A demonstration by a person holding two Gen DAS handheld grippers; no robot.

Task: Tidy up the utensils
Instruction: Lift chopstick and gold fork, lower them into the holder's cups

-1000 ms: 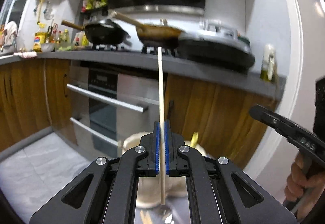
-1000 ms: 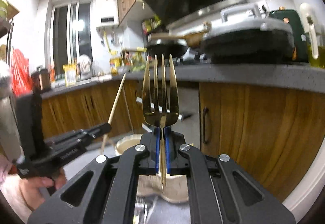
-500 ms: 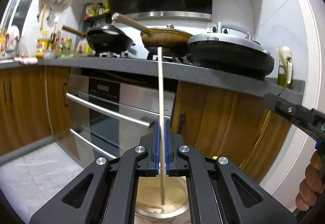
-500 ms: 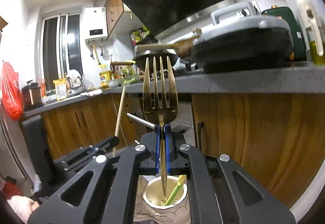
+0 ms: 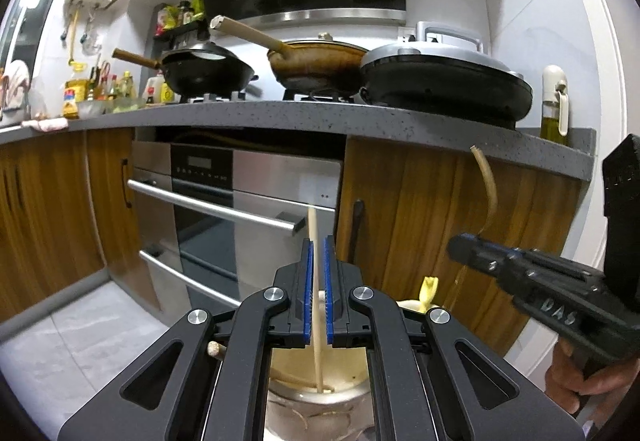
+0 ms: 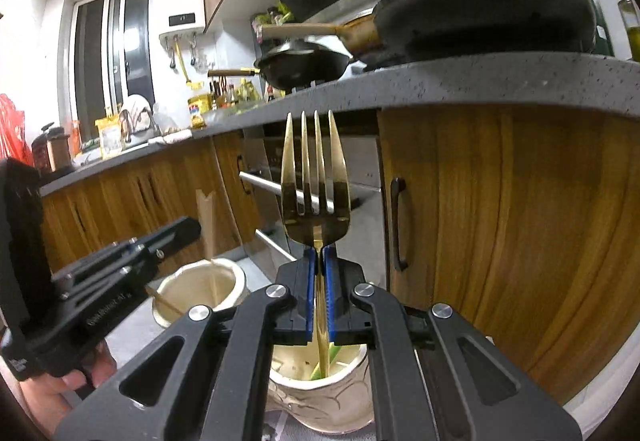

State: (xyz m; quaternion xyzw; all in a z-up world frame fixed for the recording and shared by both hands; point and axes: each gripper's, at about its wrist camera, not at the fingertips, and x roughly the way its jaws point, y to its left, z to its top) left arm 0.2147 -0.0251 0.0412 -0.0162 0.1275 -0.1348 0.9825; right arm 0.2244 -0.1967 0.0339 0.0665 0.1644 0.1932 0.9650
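Left wrist view hides most of the cream cup (image 5: pixel 344 369) under my left gripper (image 5: pixel 317 245); only its inner wall and floor show between the black arms. The second cup (image 5: pixel 410 305) is reduced to a sliver of rim with a yellow-green tip sticking up. The fork (image 5: pixel 487 185) above my right gripper (image 5: pixel 460 253) reads there as a thin bent gold strip (lens distortion at the edge). In the right wrist view the chopstick (image 6: pixel 209 225) is a smeared pale band.

Left gripper: the blue pads stand a little apart. The chopstick (image 5: pixel 314 281) leans by the left pad with a narrow gap on its other side, so I count it released. Its lower end rests on the cup floor.

Right gripper (image 6: pixel 319 253): clenched on the gold fork (image 6: pixel 316 177) just below the head, tines up. The handle runs down into the patterned cup (image 6: pixel 320 389), beside a green piece.

Only the right wrist view shows both cups whole enough to compare: the chopstick's cup (image 6: pixel 236 277) sits near the left gripper (image 6: pixel 180 231), the fork's cup directly under me. My hands (image 5: pixel 572 385) (image 6: pixel 80 373) are cut off at the frame edges.
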